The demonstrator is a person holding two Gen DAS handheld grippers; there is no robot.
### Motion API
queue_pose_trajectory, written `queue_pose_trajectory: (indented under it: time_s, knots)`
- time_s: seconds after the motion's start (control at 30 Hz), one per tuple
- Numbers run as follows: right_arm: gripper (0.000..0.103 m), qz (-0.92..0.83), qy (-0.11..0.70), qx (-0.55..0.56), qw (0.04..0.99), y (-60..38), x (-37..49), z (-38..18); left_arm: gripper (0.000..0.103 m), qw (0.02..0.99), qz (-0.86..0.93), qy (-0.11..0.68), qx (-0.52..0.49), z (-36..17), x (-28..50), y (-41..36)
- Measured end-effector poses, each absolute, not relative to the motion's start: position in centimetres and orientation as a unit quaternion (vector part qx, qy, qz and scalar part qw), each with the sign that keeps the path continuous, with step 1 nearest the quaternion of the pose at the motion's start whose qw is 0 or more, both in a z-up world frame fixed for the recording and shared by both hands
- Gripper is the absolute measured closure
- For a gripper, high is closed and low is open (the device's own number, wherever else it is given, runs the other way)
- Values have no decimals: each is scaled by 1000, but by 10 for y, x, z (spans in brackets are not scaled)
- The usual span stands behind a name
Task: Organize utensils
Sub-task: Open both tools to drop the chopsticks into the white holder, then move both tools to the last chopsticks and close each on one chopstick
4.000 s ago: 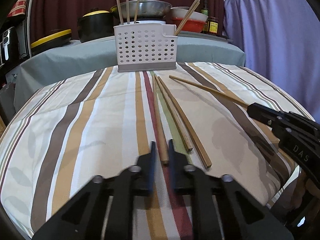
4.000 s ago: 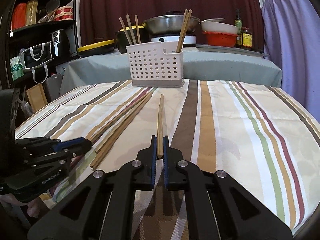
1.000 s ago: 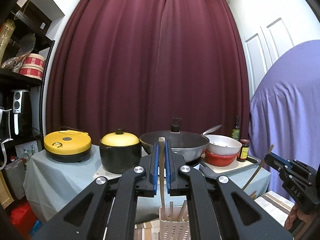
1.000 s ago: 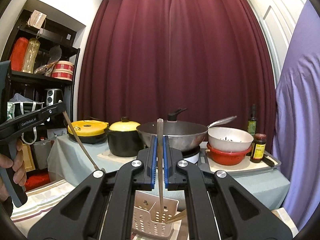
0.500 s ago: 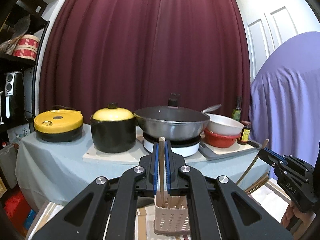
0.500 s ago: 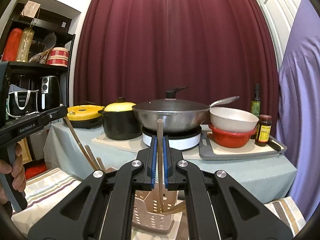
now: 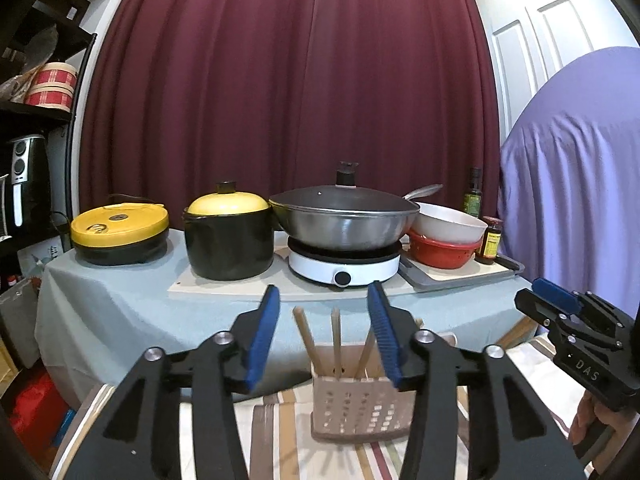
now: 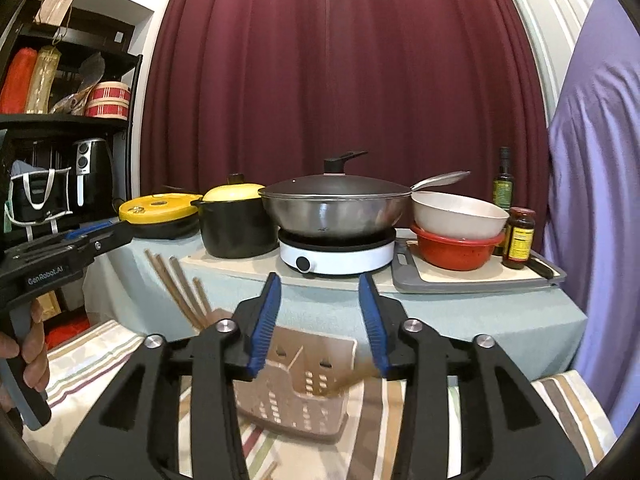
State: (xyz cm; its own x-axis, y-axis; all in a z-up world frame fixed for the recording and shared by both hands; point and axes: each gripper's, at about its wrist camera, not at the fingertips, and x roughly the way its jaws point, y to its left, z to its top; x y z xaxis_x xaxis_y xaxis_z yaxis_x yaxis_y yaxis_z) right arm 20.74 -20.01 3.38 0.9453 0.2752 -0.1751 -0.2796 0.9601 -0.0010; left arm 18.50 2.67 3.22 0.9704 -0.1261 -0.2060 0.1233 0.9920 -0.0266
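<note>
The perforated white utensil caddy (image 7: 360,408) stands on the striped tablecloth (image 7: 280,432), just below and ahead of my left gripper (image 7: 323,292). Its jaws are opening and nothing is between them. Three wooden chopsticks (image 7: 336,332) stand upright in the caddy's left part. In the right wrist view the caddy (image 8: 296,396) sits under my right gripper (image 8: 319,280), whose jaws are also opening on nothing. A blurred chopstick (image 8: 356,372) leans in the caddy's right part, and several chopsticks (image 8: 176,288) stick out at its left. Each gripper shows at the other view's edge: right (image 7: 560,308), left (image 8: 80,244).
Behind the caddy a side table (image 7: 120,304) holds a yellow-lidded cooker (image 7: 120,236), a black pot (image 7: 228,236), a wok on a white hob (image 7: 344,220), stacked bowls (image 7: 444,236) and bottles. Shelves (image 8: 64,120) stand left; a purple cloth (image 7: 580,180) hangs right.
Both grippers have opened and let go of their chopsticks, which now sit in the caddy. Both hands have sunk, so the caddy shows larger and closer.
</note>
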Motion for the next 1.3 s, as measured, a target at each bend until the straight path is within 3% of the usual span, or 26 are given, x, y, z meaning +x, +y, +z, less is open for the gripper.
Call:
queue_pose_trajectory:
  time_s: [0.8,1.3]
  knots:
    - [59,168,187,-27,967,-179,24,-93,51,975,-28,221,1,-72,39,24]
    - [59,194,231,-52,952,-156,-9,-141,51,962,-2,272,-4,-125,-7,40]
